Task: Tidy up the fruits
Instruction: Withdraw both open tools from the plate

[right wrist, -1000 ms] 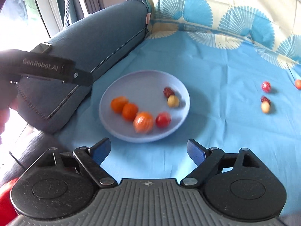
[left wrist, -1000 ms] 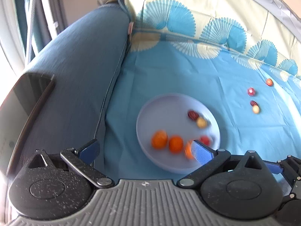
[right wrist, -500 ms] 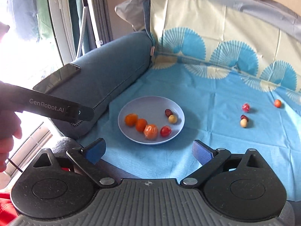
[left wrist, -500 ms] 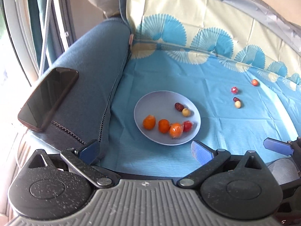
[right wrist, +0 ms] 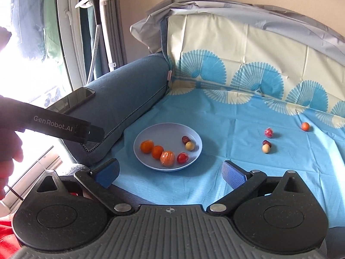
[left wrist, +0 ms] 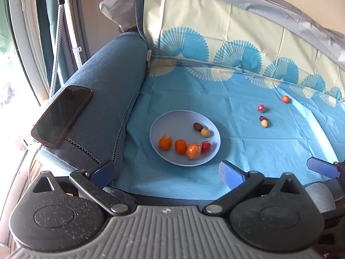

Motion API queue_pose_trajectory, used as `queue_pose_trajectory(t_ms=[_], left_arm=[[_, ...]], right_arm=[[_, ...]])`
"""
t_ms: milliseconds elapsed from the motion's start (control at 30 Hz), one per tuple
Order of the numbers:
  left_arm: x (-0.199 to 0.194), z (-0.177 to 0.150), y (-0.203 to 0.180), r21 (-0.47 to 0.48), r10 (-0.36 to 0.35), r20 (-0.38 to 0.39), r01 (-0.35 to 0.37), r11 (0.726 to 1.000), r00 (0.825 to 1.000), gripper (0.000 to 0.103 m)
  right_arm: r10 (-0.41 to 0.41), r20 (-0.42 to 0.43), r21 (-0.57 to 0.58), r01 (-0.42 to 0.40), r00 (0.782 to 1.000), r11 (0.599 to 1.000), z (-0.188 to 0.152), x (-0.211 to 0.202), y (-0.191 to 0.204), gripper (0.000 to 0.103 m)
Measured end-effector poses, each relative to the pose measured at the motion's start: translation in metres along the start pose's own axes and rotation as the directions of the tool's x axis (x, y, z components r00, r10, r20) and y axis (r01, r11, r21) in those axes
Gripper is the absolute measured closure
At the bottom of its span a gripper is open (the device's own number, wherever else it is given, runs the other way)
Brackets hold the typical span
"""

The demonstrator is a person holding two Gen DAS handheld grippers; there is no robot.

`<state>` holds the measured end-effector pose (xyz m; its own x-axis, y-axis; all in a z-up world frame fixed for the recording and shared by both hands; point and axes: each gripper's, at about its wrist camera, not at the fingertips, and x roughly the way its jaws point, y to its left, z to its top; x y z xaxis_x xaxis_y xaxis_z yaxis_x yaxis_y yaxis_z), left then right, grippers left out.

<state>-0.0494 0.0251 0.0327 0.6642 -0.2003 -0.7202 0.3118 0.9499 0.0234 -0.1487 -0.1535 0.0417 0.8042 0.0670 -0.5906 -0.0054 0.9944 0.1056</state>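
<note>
On the sofa seat, a blue cloth (left wrist: 248, 146) with a fan print covers the cushion and runs up the backrest. Sofa armrest (left wrist: 112, 99) bounds the cloth's left edge; a black phone (left wrist: 62, 115) lies flat on top of it, near its front end.

Pale purple plate (left wrist: 172, 122) sits on the cloth toward the left edge, near the armrest, not touching it. In the plate, along its near side, a row of four: orange fruit (left wrist: 165, 142), second orange fruit (left wrist: 180, 146), wrapped orange fruit (left wrist: 193, 150), red fruit (left wrist: 206, 147). The last three touch or nearly touch. Toward the plate's right rim: dark red date (left wrist: 197, 126) with a pale round fruit (left wrist: 204, 132) just beside it.

Loose on the cloth, well right of the plate: wrapped pink-red fruit (right wrist: 268, 132), a second dark date (right wrist: 266, 142) touching a second pale round fruit (right wrist: 266, 149), and a small orange fruit (right wrist: 305, 126) near the cloth's far right corner by the backrest.

Left gripper (left wrist: 166, 172): jaws spread wide, nothing between them, held off the front edge of the seat, plate straight ahead. Right gripper (right wrist: 170, 172): jaws also spread wide, holding nothing, also back from the front edge. One of its blue fingers (left wrist: 321, 168) shows at the right edge of the left wrist view. Left gripper's body shows at the left edge of the right wrist view, marked "GenRobot.AI".
</note>
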Motion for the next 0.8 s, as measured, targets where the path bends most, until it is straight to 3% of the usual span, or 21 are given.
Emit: queue_pose_trajectory(t_ms=[467, 800], left_arm=[[0.001, 0.003, -0.012, 0.027, 0.012, -0.009, -0.012, 1.000, 1.000, 0.000], [0.021, 0.013, -0.040, 0.076, 0.004, -0.033, -0.001, 0.997, 0.999, 0.000]], right_arm=[[-0.010, 0.007, 0.046, 0.010, 1.000, 0.999, -0.004, -0.001, -0.011, 0.002], [-0.032, -0.009, 0.120, 0.033, 0.999, 0.992, -0.009, 0.006, -0.038, 0.002]])
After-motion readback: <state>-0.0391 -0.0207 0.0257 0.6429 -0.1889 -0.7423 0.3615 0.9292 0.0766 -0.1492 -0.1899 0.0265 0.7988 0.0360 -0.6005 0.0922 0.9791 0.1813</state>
